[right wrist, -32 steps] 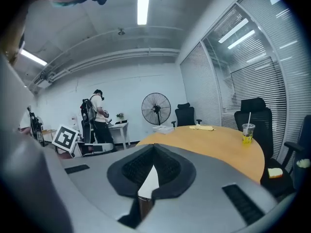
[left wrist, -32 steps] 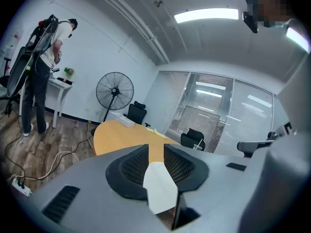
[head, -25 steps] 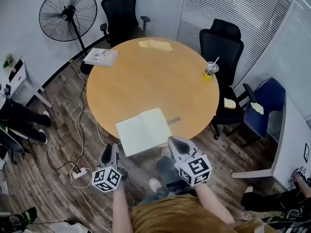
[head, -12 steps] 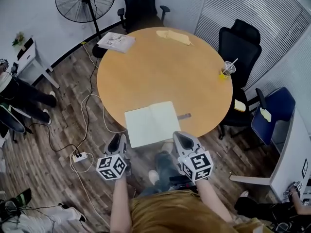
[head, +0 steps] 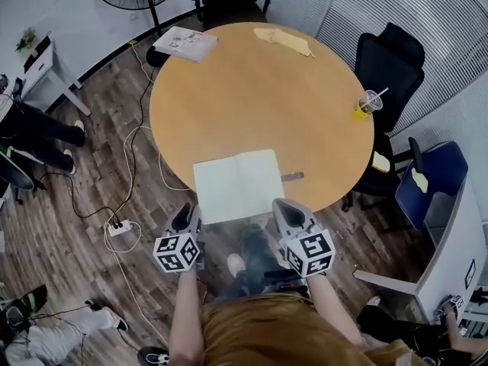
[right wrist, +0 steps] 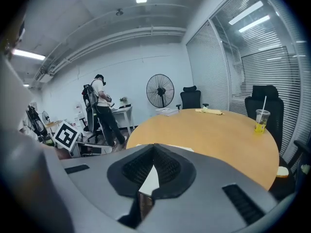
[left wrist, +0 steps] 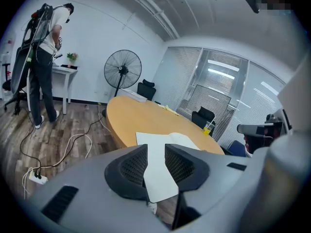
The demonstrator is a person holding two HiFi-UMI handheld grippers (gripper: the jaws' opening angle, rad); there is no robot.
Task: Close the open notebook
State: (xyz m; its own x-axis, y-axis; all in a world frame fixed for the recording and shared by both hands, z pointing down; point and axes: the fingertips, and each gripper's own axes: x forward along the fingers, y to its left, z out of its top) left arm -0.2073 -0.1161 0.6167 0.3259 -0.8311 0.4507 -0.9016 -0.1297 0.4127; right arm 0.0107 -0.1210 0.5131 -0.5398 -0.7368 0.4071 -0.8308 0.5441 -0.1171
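White open notebook (head: 239,185) lay flat, still unclosed, at lower centre of round wooden counter (head: 252,90). Left gripper (head: 187,210), jaws just opening, and right gripper (head: 280,205), closed, held nothing.

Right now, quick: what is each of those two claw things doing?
Left gripper: open, jaws just been opening, nothing between them.
Right gripper: shut, holding nothing.
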